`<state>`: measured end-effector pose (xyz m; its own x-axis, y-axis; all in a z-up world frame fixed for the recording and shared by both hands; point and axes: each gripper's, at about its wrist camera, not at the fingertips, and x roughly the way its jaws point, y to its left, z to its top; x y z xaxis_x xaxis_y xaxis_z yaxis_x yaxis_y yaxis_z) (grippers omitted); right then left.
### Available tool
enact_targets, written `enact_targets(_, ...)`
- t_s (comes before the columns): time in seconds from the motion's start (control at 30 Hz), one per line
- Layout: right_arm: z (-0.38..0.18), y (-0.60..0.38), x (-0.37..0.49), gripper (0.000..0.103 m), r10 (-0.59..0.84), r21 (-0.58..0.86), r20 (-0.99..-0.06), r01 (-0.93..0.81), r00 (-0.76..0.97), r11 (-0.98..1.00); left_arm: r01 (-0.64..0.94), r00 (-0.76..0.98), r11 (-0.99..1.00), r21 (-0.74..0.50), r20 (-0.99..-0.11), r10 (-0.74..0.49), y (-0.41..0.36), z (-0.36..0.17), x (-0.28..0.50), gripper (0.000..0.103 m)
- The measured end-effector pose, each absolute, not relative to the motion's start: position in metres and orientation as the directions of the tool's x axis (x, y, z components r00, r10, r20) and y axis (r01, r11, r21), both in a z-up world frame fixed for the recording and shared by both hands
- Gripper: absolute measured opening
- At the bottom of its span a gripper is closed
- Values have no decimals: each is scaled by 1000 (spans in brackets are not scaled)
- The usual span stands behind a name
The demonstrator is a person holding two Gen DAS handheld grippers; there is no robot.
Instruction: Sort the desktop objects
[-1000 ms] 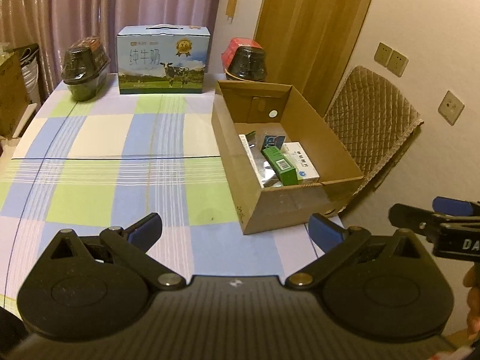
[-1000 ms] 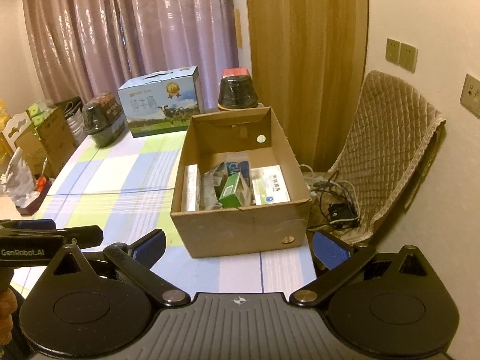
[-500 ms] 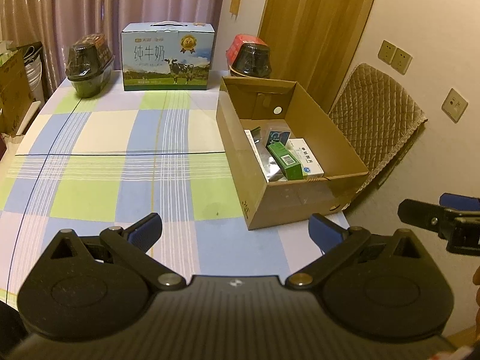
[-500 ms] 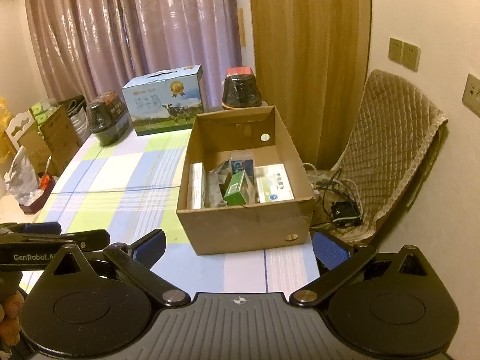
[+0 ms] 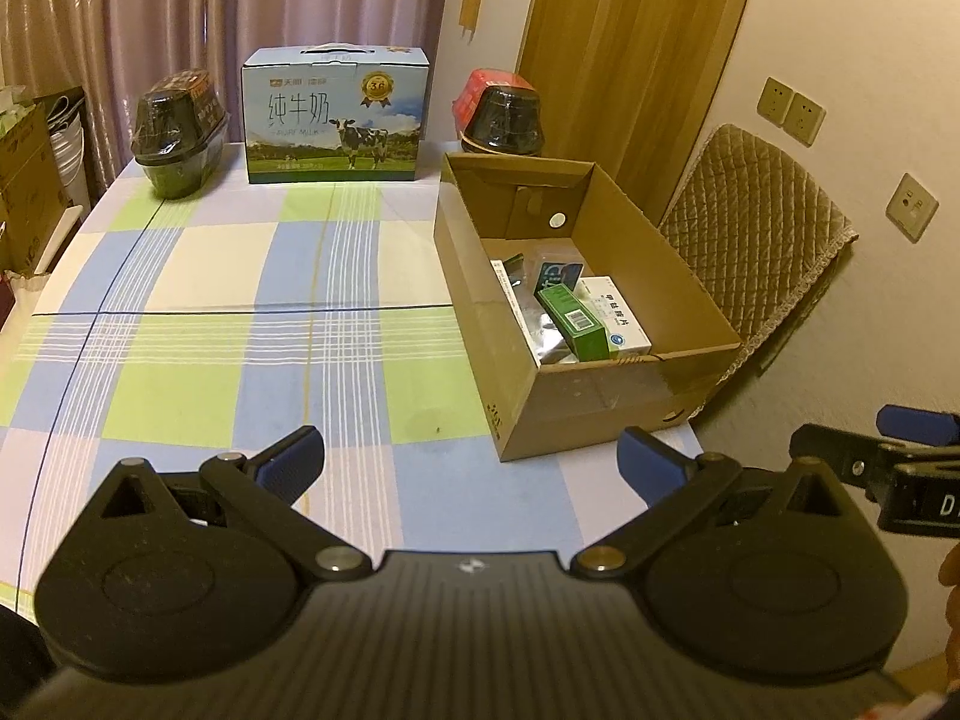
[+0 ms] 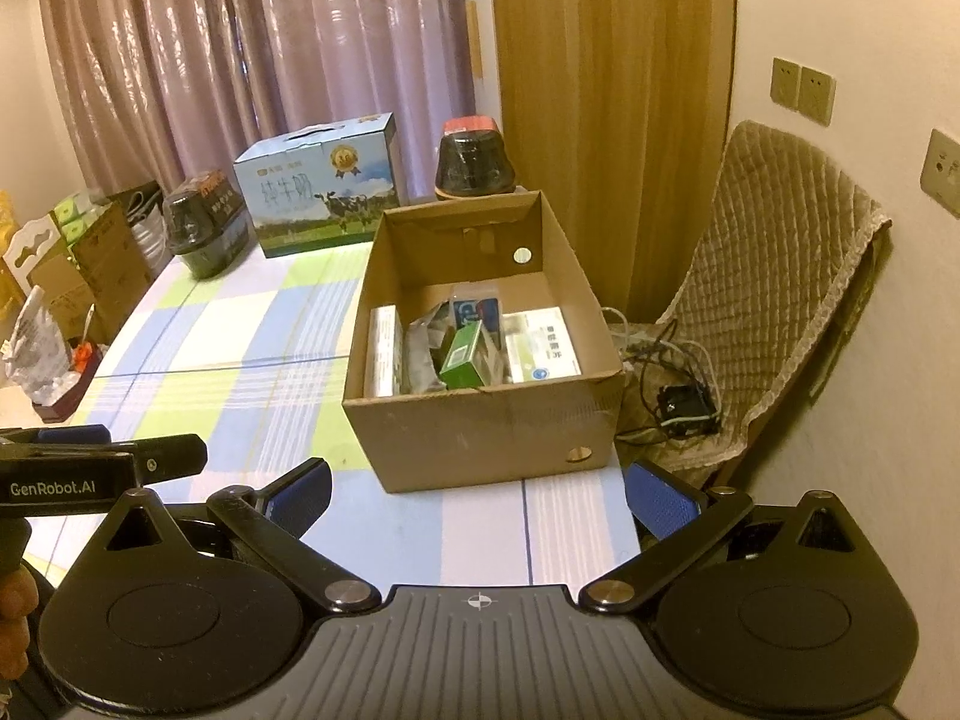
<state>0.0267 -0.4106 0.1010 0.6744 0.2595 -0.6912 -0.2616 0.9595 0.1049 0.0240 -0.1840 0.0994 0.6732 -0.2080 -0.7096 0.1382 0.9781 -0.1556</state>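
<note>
Here, one cardboard box [image 5: 606, 414], two tools.

Left gripper [image 5: 471, 459]: jaws spread wide, blue-padded fingertips [image 5: 294, 461] well apart, nothing between them; held level, pointing forward. Seen side-on at the left edge of the right wrist view (body lettered "GenRobot.AI"), with the person's fingers [image 6: 13, 618] wrapped below it.

Right gripper [image 6: 480, 495]: jaws likewise wide apart, empty, blue pads [image 6: 660, 495] facing inward; held beside the left one.
</note>
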Motion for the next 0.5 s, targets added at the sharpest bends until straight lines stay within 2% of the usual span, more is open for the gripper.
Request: enact_targets(0.5,100,-413,23,101,252,110,-692,-245,677,963,142,675,976,-167,-705,-219,-185,98,22,102)
